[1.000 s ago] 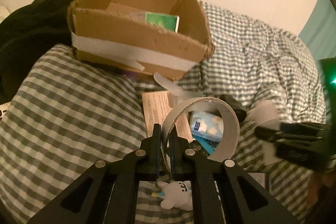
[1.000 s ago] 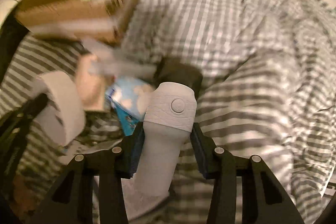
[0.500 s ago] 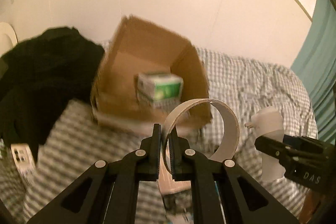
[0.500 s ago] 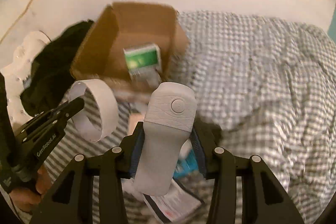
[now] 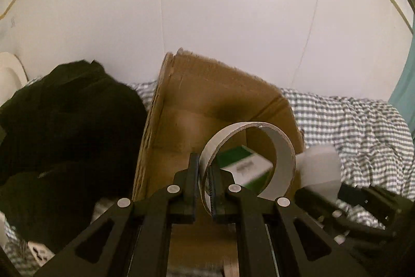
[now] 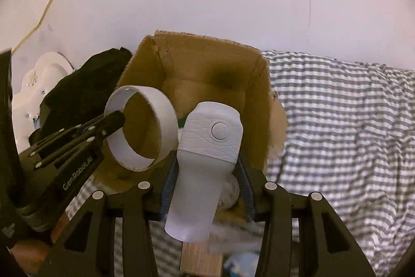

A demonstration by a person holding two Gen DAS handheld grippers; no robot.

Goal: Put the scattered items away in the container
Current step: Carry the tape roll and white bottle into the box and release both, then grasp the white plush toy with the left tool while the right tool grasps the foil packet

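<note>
Over the cardboard box [image 6: 207,85] on the bed [image 6: 350,121]: left tool [image 5: 205,182] pinching ring [image 5: 259,160], right tool [image 6: 205,168] clamped on grey bottle [image 6: 207,157]; release low, inside walls, clear of green box [image 5: 243,168].

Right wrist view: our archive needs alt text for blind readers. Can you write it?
The right gripper grips a grey device in front of an open cardboard box on a checked bedspread. At left, the left gripper pinches the wall of a white ring beside the box.
</note>
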